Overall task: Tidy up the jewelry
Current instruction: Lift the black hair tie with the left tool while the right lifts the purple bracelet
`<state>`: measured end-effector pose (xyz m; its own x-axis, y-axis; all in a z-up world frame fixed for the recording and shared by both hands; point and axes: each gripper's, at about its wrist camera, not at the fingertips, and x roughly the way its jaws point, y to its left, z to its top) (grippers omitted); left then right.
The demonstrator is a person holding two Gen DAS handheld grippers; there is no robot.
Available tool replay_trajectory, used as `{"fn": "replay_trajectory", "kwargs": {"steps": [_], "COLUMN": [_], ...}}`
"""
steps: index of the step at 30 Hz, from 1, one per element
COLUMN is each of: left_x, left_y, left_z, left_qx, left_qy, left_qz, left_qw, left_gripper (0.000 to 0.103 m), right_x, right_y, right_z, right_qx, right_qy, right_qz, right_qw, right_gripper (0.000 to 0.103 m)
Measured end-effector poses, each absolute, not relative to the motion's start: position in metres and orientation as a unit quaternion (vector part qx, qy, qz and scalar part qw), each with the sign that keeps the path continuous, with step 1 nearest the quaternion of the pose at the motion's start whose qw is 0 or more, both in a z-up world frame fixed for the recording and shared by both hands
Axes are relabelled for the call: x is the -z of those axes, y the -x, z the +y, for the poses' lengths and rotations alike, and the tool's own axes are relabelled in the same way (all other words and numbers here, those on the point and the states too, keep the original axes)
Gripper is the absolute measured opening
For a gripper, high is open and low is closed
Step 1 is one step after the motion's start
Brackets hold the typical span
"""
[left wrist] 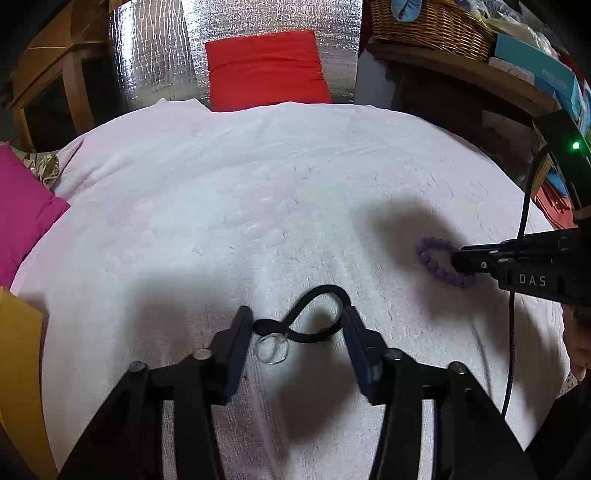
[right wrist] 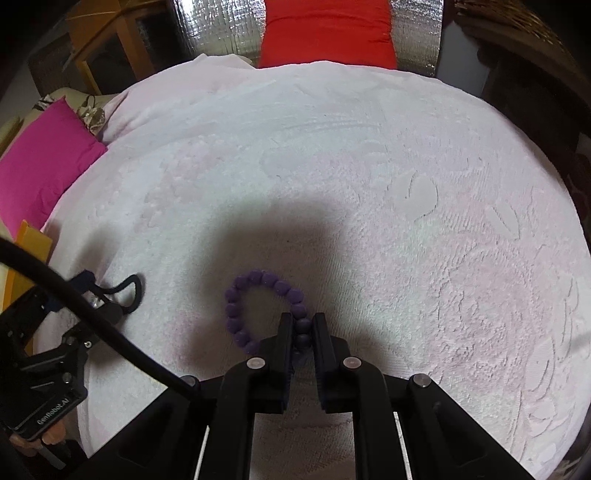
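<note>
Your right gripper (right wrist: 300, 325) is clamped on the purple bead bracelet (right wrist: 258, 306): two or three beads sit pinched between its fingers, and the rest of the loop curls out to the left of the tips and lies on the white towel (right wrist: 369, 184). In the left wrist view the same bracelet (left wrist: 439, 264) lies at the right side of the towel (left wrist: 221, 184), with the right gripper (left wrist: 458, 260) reaching in from the right edge and touching it.

Your left gripper (left wrist: 295, 321) has its fingers spread wide apart and holds nothing. Between them lies a black cord (left wrist: 317, 314) bent into a loop, with a small clear ring (left wrist: 272, 349) attached at its lower left end. The cord touches the inner face of both fingers or runs just beside them; which, you cannot tell. In the right wrist view the cord (right wrist: 129, 291) lies at the left, well apart from the bracelet, with the left gripper (right wrist: 88, 299) over it.

Past the towel's far edge stands a red cushion (left wrist: 266, 70), with a pink cushion (left wrist: 22, 218) off the left edge and a wicker basket (left wrist: 428, 26) on a shelf at the upper right.
</note>
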<state>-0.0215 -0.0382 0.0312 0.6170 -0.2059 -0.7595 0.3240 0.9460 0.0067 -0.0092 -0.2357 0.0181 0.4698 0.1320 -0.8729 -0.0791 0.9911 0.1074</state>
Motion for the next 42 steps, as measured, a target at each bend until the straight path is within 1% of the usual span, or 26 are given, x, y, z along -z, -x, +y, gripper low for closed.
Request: {"fn": "replay_trajectory", "kwargs": {"steps": [2, 7, 15, 16, 17, 19, 25, 42], "left_x": [-0.03, -0.024, -0.022, -0.022, -0.022, -0.021, -0.021, -0.037], "left_y": [0.021, 0.018, 0.019, 0.019, 0.019, 0.019, 0.019, 0.025], "left_z": [-0.039, -0.038, -0.046, -0.048, -0.049, -0.05, -0.055, -0.038], "left_qx": [0.15, 0.149, 0.156, 0.158, 0.159, 0.161, 0.16, 0.13], "left_qy": [-0.072, -0.065, -0.074, -0.074, -0.076, -0.078, -0.083, -0.078], "left_qz": [0.414, 0.428, 0.428, 0.428, 0.428, 0.429, 0.428, 0.408], "left_qw": [0.895, 0.889, 0.887, 0.887, 0.887, 0.886, 0.886, 0.901], "left_gripper": [0.045, 0.045, 0.045, 0.042, 0.033, 0.024, 0.017, 0.017], "right_x": [-0.018, -0.016, -0.016, -0.015, -0.015, -0.015, -0.015, -0.027], "right_y": [0.009, 0.008, 0.009, 0.009, 0.009, 0.009, 0.01, 0.017], "right_z": [-0.237, -0.236, -0.238, -0.239, -0.239, -0.239, -0.238, -0.223], "right_qx": [-0.062, -0.061, -0.062, -0.062, -0.062, -0.062, -0.062, -0.089], "right_qy": [-0.032, -0.038, -0.042, -0.042, -0.042, -0.042, -0.034, -0.026], "right_qz": [0.513, 0.514, 0.514, 0.514, 0.514, 0.514, 0.51, 0.478], "right_qw": [0.856, 0.855, 0.854, 0.854, 0.854, 0.855, 0.857, 0.873], "right_gripper": [0.013, 0.014, 0.014, 0.014, 0.014, 0.014, 0.014, 0.011]}}
